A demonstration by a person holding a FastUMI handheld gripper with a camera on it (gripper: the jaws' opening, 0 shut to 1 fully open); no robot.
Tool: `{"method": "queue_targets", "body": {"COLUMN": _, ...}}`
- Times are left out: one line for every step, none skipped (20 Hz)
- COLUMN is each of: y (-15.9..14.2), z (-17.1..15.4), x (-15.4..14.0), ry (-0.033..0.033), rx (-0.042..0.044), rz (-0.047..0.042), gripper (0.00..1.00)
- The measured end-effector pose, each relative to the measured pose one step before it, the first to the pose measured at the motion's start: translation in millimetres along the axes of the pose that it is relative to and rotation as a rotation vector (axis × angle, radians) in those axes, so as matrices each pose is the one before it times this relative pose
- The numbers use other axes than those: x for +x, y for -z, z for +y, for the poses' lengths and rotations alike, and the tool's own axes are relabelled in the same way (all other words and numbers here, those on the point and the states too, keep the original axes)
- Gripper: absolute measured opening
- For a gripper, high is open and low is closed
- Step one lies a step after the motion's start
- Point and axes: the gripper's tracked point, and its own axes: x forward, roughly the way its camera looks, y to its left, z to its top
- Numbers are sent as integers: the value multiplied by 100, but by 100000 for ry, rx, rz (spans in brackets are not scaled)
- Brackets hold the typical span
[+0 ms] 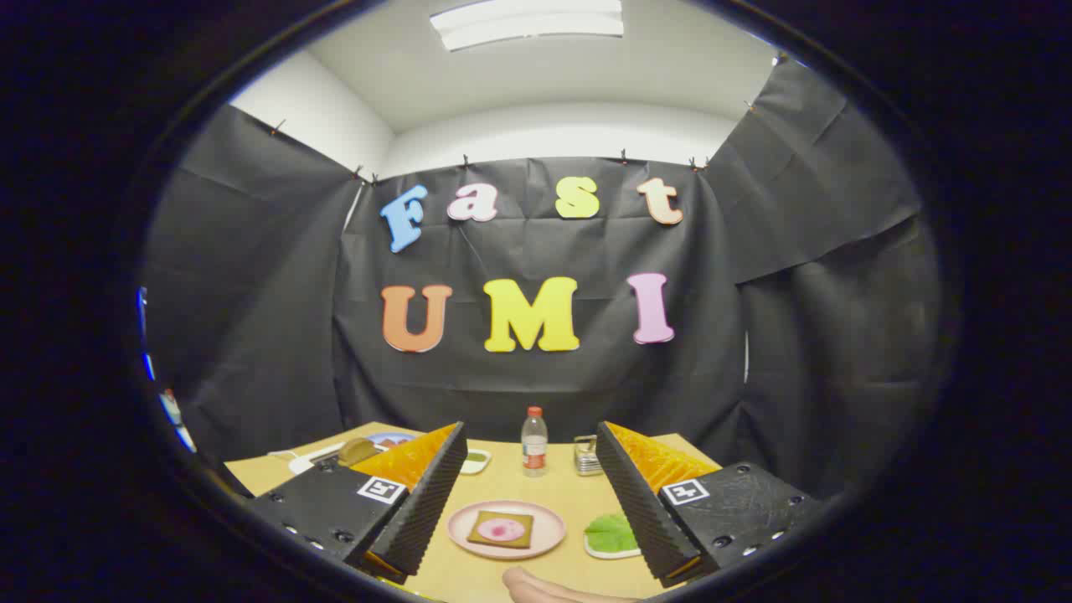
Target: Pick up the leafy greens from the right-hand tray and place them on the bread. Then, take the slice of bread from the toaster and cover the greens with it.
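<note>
My gripper [529, 494] is open, held above the near part of the wooden table [502, 481], with nothing between its fingers. Below and between the fingers sits a pink plate [506, 529] holding a slice of bread [501, 529] topped with a pink round of meat. Just right of the plate, beside the right finger [638, 494], lies the leafy green [612, 533] on a small white tray [610, 551]. Beyond the right finger stands a metal toaster [587, 455], partly hidden by it.
A clear water bottle [533, 441] with a red cap stands at the table's far middle. A small white dish [475, 460] with something green is left of it. A bread loaf [357, 450] lies at the far left. A person's hand [544, 586] rests at the near edge.
</note>
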Motion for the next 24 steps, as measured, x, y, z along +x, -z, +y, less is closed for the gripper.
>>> {"method": "queue_targets", "body": {"y": -558, "z": 414, "x": -191, "ry": -1434, "rx": 2851, "rz": -2385, "gripper": 95}}
{"method": "queue_targets", "body": {"y": -221, "z": 169, "x": -173, "ry": -1521, "rx": 2264, "rz": -2037, "gripper": 95}}
{"method": "queue_targets", "body": {"y": -89, "z": 25, "x": -84, "ry": -754, "rx": 1306, "rz": -1378, "gripper": 95}}
{"method": "queue_targets", "body": {"y": 84, "z": -5, "x": -123, "ry": -137, "rx": 208, "rz": 432, "gripper": 95}}
{"method": "queue_targets", "body": {"y": 371, "z": -362, "x": 39, "ry": 953, "rx": -884, "rz": 1096, "gripper": 95}}
{"method": "queue_targets", "body": {"y": 171, "z": -310, "x": -28, "ry": 1255, "rx": -1223, "rz": 1013, "gripper": 95}}
{"method": "queue_targets", "body": {"y": 256, "z": -144, "x": 67, "ry": 912, "rx": -1274, "rz": 1059, "gripper": 95}}
{"method": "queue_targets", "body": {"y": 91, "z": -188, "x": 29, "ry": 1179, "rx": -1170, "rz": 637, "gripper": 96}}
{"method": "queue_targets", "body": {"y": 147, "z": -216, "x": 38, "ry": 920, "rx": -910, "rz": 627, "gripper": 96}}
{"method": "queue_targets", "body": {"y": 263, "z": -185, "x": -18, "ry": 982, "rx": -1035, "rz": 565, "gripper": 96}}
{"method": "queue_targets", "body": {"y": 274, "z": -240, "x": 150, "ry": 1105, "rx": -1336, "rz": 962, "gripper": 96}}
{"method": "queue_targets", "body": {"y": 123, "z": -187, "x": 65, "ry": 688, "rx": -928, "rz": 615, "gripper": 96}}
{"method": "queue_targets", "body": {"y": 170, "z": -34, "x": 145, "ry": 165, "rx": -611, "rz": 444, "gripper": 96}}
{"method": "queue_targets", "body": {"y": 16, "z": -30, "x": 90, "ry": 99, "rx": -551, "rz": 191, "gripper": 96}}
{"method": "queue_targets", "body": {"y": 157, "z": -180, "x": 87, "ry": 300, "rx": -478, "rz": 51, "gripper": 96}}
{"method": "queue_targets", "body": {"y": 152, "z": -93, "x": 36, "ry": 250, "rx": -424, "rz": 335, "gripper": 96}}
{"method": "queue_targets", "body": {"y": 347, "z": -314, "x": 231, "ry": 342, "rx": -291, "rz": 551, "gripper": 96}}
{"method": "queue_targets", "body": {"y": 270, "z": -279, "x": 246, "ry": 201, "rx": -35, "rz": 797, "gripper": 96}}
{"method": "queue_targets", "body": {"y": 338, "z": -332, "x": 361, "ry": 569, "rx": -27, "rz": 804, "gripper": 96}}
{"method": "queue_targets", "body": {"y": 440, "z": -603, "x": 571, "ry": 1001, "rx": -89, "rz": 1467, "gripper": 96}}
{"method": "queue_targets", "body": {"y": 677, "z": -646, "x": 733, "ry": 802, "rx": -279, "rz": 1779, "gripper": 96}}
{"method": "queue_targets", "body": {"y": 588, "z": -718, "x": 746, "ry": 1000, "rx": -335, "rz": 2095, "gripper": 97}}
{"method": "queue_targets", "body": {"y": 707, "z": -879, "x": 870, "ry": 1426, "rx": -440, "rz": 2399, "gripper": 97}}
{"method": "queue_targets", "body": {"y": 691, "z": -952, "x": 853, "ry": 1866, "rx": -783, "rz": 2736, "gripper": 97}}
